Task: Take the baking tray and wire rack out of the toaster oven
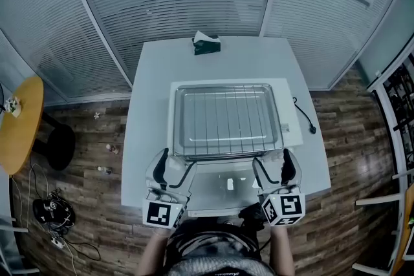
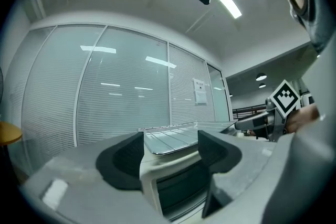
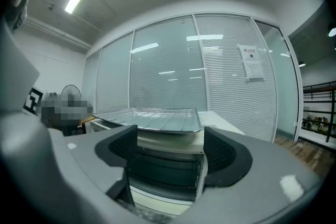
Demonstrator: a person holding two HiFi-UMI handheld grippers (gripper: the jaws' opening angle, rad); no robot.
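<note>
The baking tray (image 1: 182, 139) sits on top of the white toaster oven (image 1: 292, 106), which stands in the middle of the white worktop (image 1: 149, 106). The wire rack (image 1: 233, 114) lies across the tray, its thin bars running front to back. The oven's glass door (image 1: 223, 187) hangs open toward the person, lying flat between the two grippers. The left gripper (image 1: 176, 165) is held just in front of the tray's near left corner. Its jaws are spread wide and hold nothing. In the left gripper view the oven's front corner (image 2: 157, 186) and the tray edge (image 2: 168, 141) show in the gap between the jaws of that gripper (image 2: 170, 147), with neither pad pressing on them. The right gripper (image 1: 273, 166) is at the near right corner, and its jaws are equally wide and empty. The right gripper view shows the tray (image 3: 157, 119) and the dark oven opening (image 3: 168, 165) framed by this gripper (image 3: 170, 144). A dark green tissue box (image 1: 207, 43) stands at the far edge of the worktop. A black power cord (image 1: 304, 116) lies to the right of the oven.
</note>
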